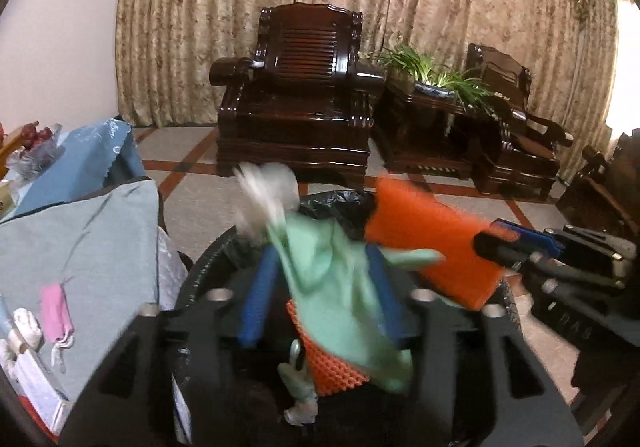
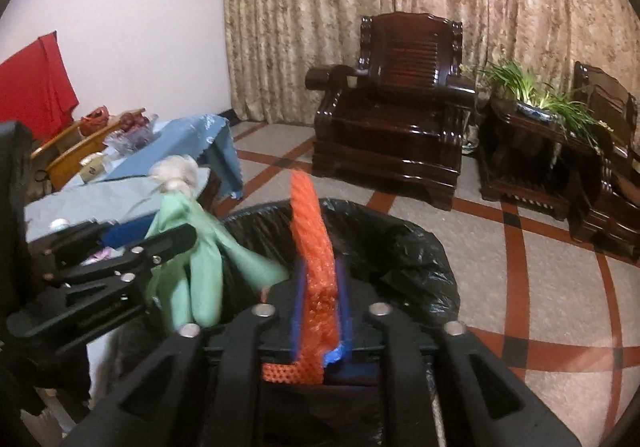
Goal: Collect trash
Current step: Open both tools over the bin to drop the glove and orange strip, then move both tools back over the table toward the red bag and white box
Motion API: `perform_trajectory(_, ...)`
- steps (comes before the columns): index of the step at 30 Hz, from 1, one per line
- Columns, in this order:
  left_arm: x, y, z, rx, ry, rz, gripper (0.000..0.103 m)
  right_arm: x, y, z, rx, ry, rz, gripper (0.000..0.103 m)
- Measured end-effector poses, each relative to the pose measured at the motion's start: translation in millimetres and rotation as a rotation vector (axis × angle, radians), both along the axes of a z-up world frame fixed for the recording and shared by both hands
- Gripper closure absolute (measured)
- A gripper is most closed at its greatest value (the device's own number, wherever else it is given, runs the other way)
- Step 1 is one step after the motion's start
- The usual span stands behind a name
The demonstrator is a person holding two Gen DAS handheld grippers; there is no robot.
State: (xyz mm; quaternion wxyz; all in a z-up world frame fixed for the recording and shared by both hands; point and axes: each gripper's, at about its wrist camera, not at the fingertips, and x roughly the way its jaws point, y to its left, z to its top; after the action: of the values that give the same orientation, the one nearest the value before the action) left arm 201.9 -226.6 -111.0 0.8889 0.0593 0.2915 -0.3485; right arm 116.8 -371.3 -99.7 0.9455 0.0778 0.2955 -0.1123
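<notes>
Over the black-lined bin [image 2: 400, 247], both tools sit at the near rim. This reads as the drop step.

Left gripper [image 1: 320, 299]: blue pads stand well apart. A green glove [image 1: 332, 271], or something much like one, with a white wad [image 1: 264, 191] at its top, is loose between them. It is smeared with blur and not clamped, and it spans from 11 o'clock down to 6 in the left view.

Right gripper [image 2: 322, 307]: jaws are partly apart. An orange foam net [image 2: 314, 247] stands upright between the pads and fills the gap. Cannot tell if the pads press on it or only flank it. The net's top points to 12 o'clock over the bin mouth, and its low end sags below the pads.

Doing it well, as I judge it:
- Keep both tools above the liner opening, not over the rim lip at 6 o'clock.
- Open the right jaws wide enough that the ribbed net cannot snag on a pad.
- The glove's fingers hang toward the near rim and may drape over it, so nudge toward 12 o'clock before pulling away.
- The liner is slack and could fold in if a tool catches it.
- The table [image 1: 80, 227] with the blue cloth is at 9 o'clock, just beside the bin, so keep drops off it.
</notes>
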Motion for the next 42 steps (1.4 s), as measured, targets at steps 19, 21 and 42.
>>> perform_trajectory(19, -28.2, 136.1, 44.2, 0.011, -0.123, 0.314, 0.01, -1.3, 62.2, 20.6, -0.002, -0.093, 0.102, 0.006)
perform_trajectory(21, -32.0, 152.8, 48.0, 0.012, -0.125, 0.348, 0.01, 2.7, 77.0, 23.3, -0.005, -0.099, 0.134, 0.006)
perform_trajectory(42, -36.5, 325.5, 10.7, 0.138, -0.057, 0.668, 0.01, 55.0, 228.5, -9.7, 0.015, -0.054, 0.421, 0.006)
